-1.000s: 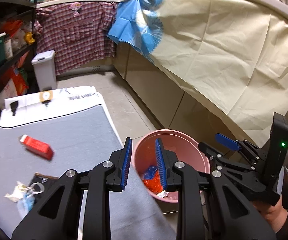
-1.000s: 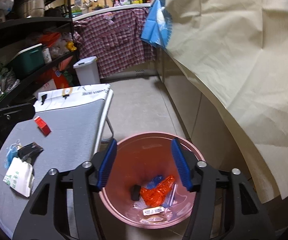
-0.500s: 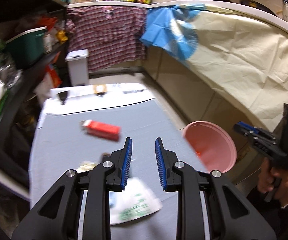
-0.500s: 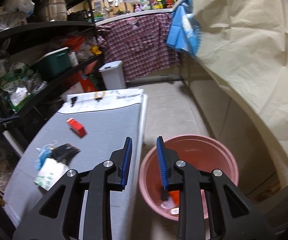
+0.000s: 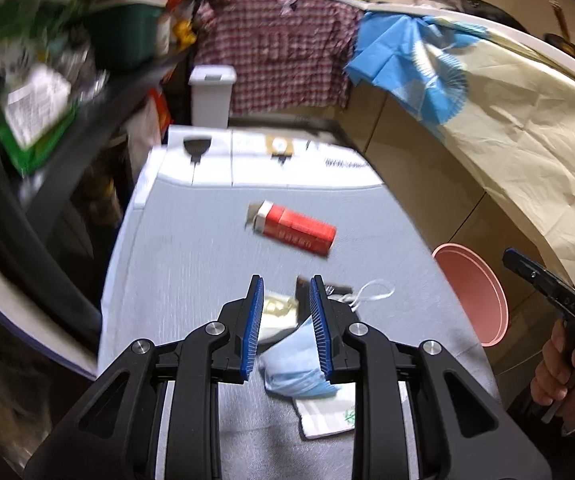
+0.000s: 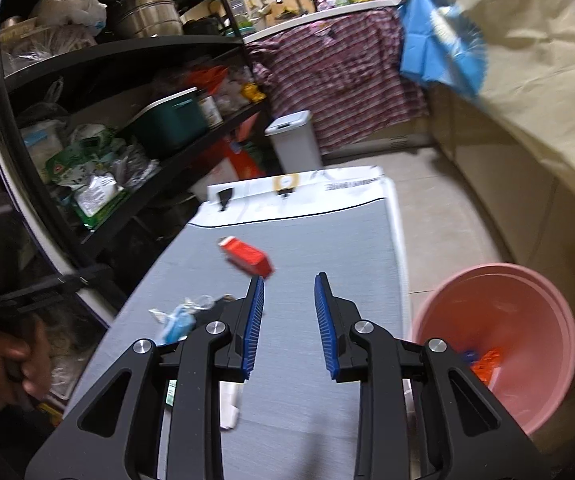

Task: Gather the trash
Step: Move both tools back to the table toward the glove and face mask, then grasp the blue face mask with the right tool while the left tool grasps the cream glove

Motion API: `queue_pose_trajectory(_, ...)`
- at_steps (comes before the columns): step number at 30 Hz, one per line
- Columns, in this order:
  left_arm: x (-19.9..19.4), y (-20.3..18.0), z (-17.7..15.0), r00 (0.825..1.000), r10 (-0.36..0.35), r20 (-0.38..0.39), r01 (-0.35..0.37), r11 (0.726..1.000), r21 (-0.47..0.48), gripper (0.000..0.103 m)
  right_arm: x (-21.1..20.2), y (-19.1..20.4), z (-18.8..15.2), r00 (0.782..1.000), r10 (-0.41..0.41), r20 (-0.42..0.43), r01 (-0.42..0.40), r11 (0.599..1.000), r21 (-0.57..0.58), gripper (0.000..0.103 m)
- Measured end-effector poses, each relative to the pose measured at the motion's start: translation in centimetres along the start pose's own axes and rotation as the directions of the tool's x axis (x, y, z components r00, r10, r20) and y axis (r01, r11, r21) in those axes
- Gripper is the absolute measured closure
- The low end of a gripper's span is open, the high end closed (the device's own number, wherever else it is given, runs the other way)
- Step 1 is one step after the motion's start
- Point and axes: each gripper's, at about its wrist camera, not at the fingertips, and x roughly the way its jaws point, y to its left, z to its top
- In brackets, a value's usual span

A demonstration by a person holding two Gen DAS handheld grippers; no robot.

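Observation:
A red box [image 5: 295, 232] lies in the middle of the grey table [image 5: 191, 264]; it also shows in the right wrist view [image 6: 247, 260]. Nearer lies a pile of trash: a blue face mask [image 5: 295, 364], a white packet [image 5: 327, 416] and a dark wrapper [image 5: 301, 286]. My left gripper [image 5: 286, 328] hovers just above this pile, jaws narrowly apart and empty. My right gripper [image 6: 289, 328] is open and empty above the table's near right part. The pink bin [image 6: 503, 332] stands on the floor right of the table and holds orange and blue trash.
A black shelf rack [image 6: 107, 120] packed with bags and a green box runs along the table's left side. A white pedal bin [image 6: 293, 140] stands beyond the table. A cloth-draped counter [image 6: 527, 80] runs along the right, with a floor aisle between.
Both grippers swung left from over the pink bin to over the table. My left gripper now hangs over the trash pile. My right gripper closed partway, then widened a little.

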Motion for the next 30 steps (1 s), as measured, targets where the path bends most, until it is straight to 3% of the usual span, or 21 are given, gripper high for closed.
queue_pose_trajectory(9, 2.2, 2.2, -0.7, 0.998, 0.024, -0.055, -0.025, 0.999, -0.022, 0.079, 5.2, 3.6, -0.4, 0.994, 0.089, -0.057, -0.092, 0.994, -0.054, 0.074)
queue_pose_trajectory(16, 5.1, 3.3, -1.5, 0.988, 0.05, -0.147, -0.059, 0.997, -0.055, 0.079, 9.2, 5.1, -1.3, 0.978, 0.143, -0.15, -0.156, 0.985, -0.075, 0.061)
queue_pose_trajectory(26, 8.0, 4.2, -2.2, 0.97, 0.017, -0.241, -0.043, 0.994, -0.105, 0.072, 11.9, 5.6, -1.8, 0.958, 0.197, -0.208, -0.214, 0.975, -0.058, 0.061)
queue_pose_trajectory(30, 9.0, 4.0, -2.7, 0.958, 0.006, -0.285, -0.04, 0.993, -0.113, 0.066, 12.5, 6.1, -2.2, 0.952, 0.193, -0.236, -0.218, 0.973, -0.082, 0.067)
